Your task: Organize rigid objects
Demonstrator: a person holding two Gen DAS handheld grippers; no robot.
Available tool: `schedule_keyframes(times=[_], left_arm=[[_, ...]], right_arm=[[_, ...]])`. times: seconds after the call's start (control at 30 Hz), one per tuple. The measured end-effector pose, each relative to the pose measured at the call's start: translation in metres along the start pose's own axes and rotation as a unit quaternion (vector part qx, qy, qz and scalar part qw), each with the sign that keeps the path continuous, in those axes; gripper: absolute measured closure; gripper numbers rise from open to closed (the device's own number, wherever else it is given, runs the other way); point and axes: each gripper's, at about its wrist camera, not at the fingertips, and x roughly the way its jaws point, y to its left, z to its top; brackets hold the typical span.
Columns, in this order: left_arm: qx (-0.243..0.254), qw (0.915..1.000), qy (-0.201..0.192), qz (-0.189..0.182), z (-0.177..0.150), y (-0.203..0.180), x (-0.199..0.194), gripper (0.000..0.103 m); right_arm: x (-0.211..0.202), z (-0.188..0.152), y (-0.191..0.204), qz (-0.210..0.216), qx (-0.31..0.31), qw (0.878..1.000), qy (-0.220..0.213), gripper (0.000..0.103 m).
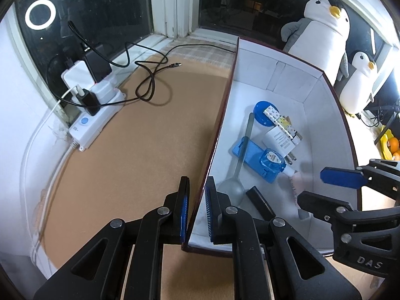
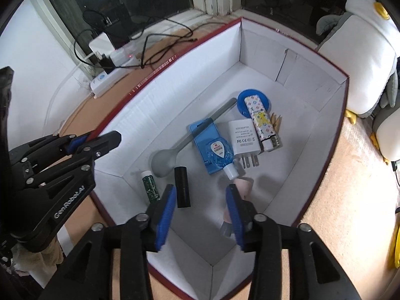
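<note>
A white box with a red rim (image 2: 175, 80) stands on the tan surface. My left gripper (image 1: 198, 187) is shut on its left wall, one finger inside and one outside. The same gripper (image 2: 95, 142) shows at the rim in the right wrist view. My right gripper (image 2: 200, 192) hangs open over the box's near end with nothing between its pads. A blurred pink object with a grey end (image 2: 242, 183) lies partly hidden behind the right finger. On the box floor lie a grey spoon (image 2: 165, 160), a black tube (image 2: 182, 187), a green tube (image 2: 150, 185), a blue sanitizer bottle (image 2: 220, 156) and a white adapter (image 2: 241, 135).
A white power strip (image 1: 92, 122) with plugs and black cables (image 1: 150, 80) sits left of the box by the window. Two plush penguins (image 1: 322, 32) stand behind the box's right side. A patterned lighter (image 2: 260, 120) rests on a blue lid (image 2: 242, 100) deeper in the box.
</note>
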Motion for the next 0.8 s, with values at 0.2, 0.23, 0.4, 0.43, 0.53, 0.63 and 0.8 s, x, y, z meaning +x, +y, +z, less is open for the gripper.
schedule_keyframes(times=[0.2, 0.23, 0.4, 0.43, 0.53, 0.63, 0.8], left_arm=[[0.006, 0.9999, -0.012, 0.000, 0.000, -0.004, -0.014, 0.088], [0.008, 0.9998, -0.016, 0.001, -0.001, -0.006, -0.017, 0.088], [0.012, 0.9996, -0.025, 0.000, -0.001, -0.010, -0.031, 0.082], [0.013, 0.9995, -0.028, -0.002, -0.001, -0.011, -0.034, 0.081], [0.017, 0.9992, -0.035, -0.005, -0.002, -0.017, -0.045, 0.072], [0.022, 0.9987, -0.045, -0.010, -0.004, -0.024, -0.056, 0.059], [0.032, 0.9969, -0.069, -0.018, -0.008, -0.038, -0.080, 0.042]], right_arm=[[-0.022, -0.006, 0.001, 0.004, 0.002, 1.000, -0.026, 0.054], [-0.027, -0.008, 0.001, 0.009, 0.002, 1.000, -0.027, 0.054], [-0.050, -0.018, -0.003, 0.019, 0.019, 0.998, -0.058, 0.052], [-0.056, -0.022, -0.005, 0.022, 0.024, 0.997, -0.065, 0.051], [-0.073, -0.031, -0.010, 0.020, 0.030, 0.996, -0.086, 0.051], [-0.089, -0.040, -0.015, 0.020, 0.037, 0.993, -0.109, 0.051], [-0.120, -0.063, -0.028, -0.006, 0.050, 0.988, -0.149, 0.042]])
